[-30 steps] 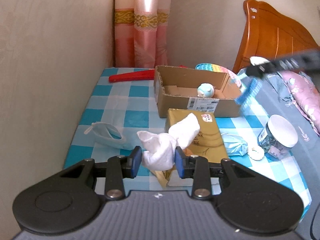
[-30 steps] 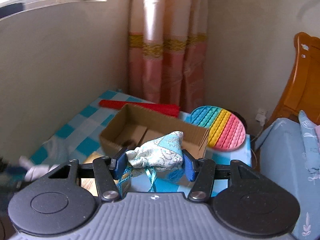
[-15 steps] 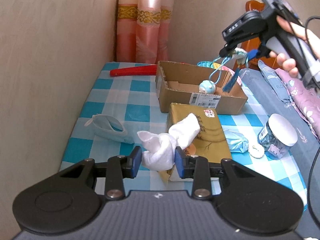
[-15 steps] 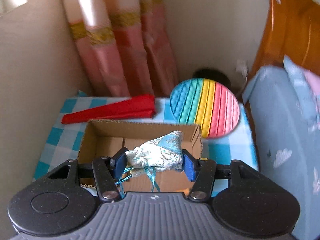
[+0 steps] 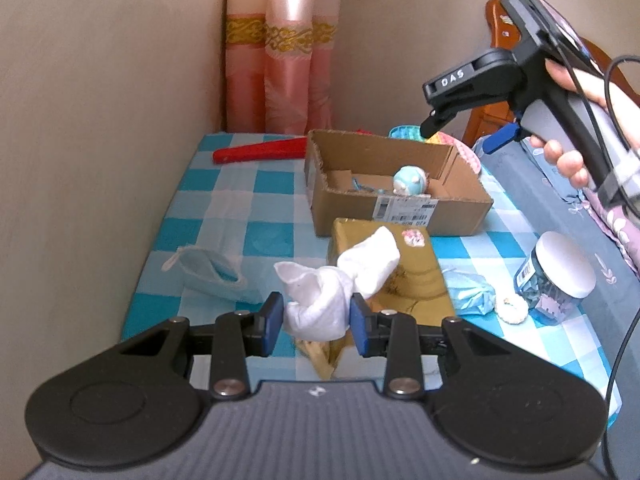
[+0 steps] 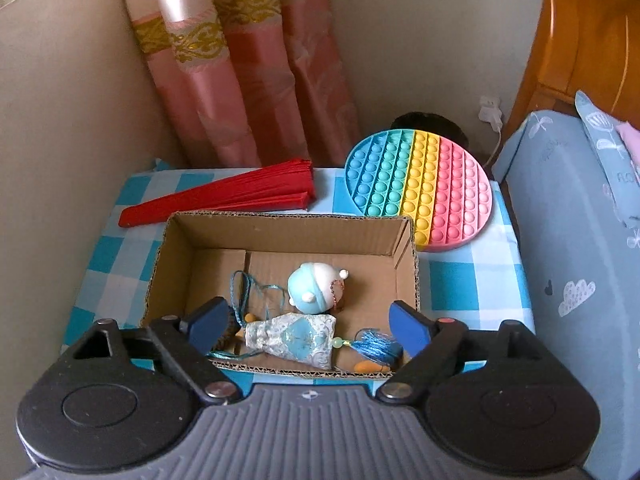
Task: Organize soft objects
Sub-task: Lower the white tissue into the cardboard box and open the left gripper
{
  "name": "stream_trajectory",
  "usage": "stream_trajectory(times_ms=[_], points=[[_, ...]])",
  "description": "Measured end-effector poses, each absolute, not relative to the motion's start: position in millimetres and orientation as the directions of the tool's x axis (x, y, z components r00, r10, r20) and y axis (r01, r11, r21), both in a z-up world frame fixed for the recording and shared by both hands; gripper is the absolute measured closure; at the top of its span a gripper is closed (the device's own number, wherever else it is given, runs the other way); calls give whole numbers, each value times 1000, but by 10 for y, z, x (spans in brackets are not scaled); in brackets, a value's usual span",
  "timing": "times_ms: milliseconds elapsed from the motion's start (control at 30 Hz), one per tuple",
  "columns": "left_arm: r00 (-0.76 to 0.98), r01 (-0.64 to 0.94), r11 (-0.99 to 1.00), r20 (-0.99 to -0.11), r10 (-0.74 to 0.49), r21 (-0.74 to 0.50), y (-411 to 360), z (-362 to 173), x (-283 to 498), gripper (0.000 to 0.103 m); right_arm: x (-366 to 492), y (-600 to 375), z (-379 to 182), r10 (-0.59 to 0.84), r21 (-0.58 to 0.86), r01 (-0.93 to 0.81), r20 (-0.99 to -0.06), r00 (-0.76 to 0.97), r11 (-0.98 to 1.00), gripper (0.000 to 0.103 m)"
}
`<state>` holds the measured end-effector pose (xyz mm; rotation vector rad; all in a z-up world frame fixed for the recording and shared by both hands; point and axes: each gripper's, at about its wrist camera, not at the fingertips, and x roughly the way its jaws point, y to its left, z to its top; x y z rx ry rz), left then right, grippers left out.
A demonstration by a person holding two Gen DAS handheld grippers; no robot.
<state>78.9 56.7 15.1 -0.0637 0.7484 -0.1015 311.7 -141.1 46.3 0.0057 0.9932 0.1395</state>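
Soft objects shown in two wrist views. In the left wrist view we see the left gripper [image 5: 317, 318] at lower centre with its jaws clenched on a white sock [image 5: 340, 288], whose loose end rises toward the middle of the frame above a gold box [image 5: 416, 280]. Left of the sock a pale blue face mask [image 5: 212, 272] lies on the checked cloth of the bench [image 5: 224, 208]. Right of the gold box we find a crumpled blue mask [image 5: 472, 292], a small white scrunchie [image 5: 510, 304] and a white-lidded jar [image 5: 556, 276]. A cardboard box [image 5: 396, 216] stands at centre, and a folded red fan [image 5: 260, 150] lies in the upper middle, beside the box.

In the right wrist view we see the right gripper [image 6: 312, 326] at lower centre with its jaws released and spread wide above the cardboard box [image 6: 280, 228]. Between and below the blue pads lies an embroidered blue sachet [image 6: 292, 338] on the box floor, its blue tassel [image 6: 376, 344] trailing to the right and its cord looping to the left. Just above the sachet, a round pale blue plush toy [image 6: 316, 288] also rests inside the box. Behind the box, the red fan [image 6: 236, 196] occupies the left of the frame and a rainbow pop-it disc [image 6: 420, 188] the right, its lower edge near the box's far right corner. Pink curtains [image 6: 240, 80] hang at upper centre. In the left wrist view the right gripper [image 5: 472, 92] appears at upper right, held above the box.
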Motion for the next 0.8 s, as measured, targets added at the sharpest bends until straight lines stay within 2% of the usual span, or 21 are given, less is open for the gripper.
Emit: stream_trajectory(times_ms=[100, 367, 467, 800], points=[[731, 89, 993, -672, -119, -79, 517, 214, 879, 69, 3049, -1439, 464, 137, 78, -132, -832, 538, 988, 7], [741, 134, 990, -660, -125, -37, 366, 377, 1345, 69, 2772, -1659, 503, 159, 73, -173, -813, 560, 982, 5], [732, 144, 989, -668, -135, -42, 305, 386, 1598, 69, 2602, -1800, 528, 187, 88, -200, -805, 563, 976, 0], [682, 161, 986, -716, -147, -50, -2, 310, 2478, 66, 2028, -1919, 241, 182, 37, -275, -832, 524, 961, 0]])
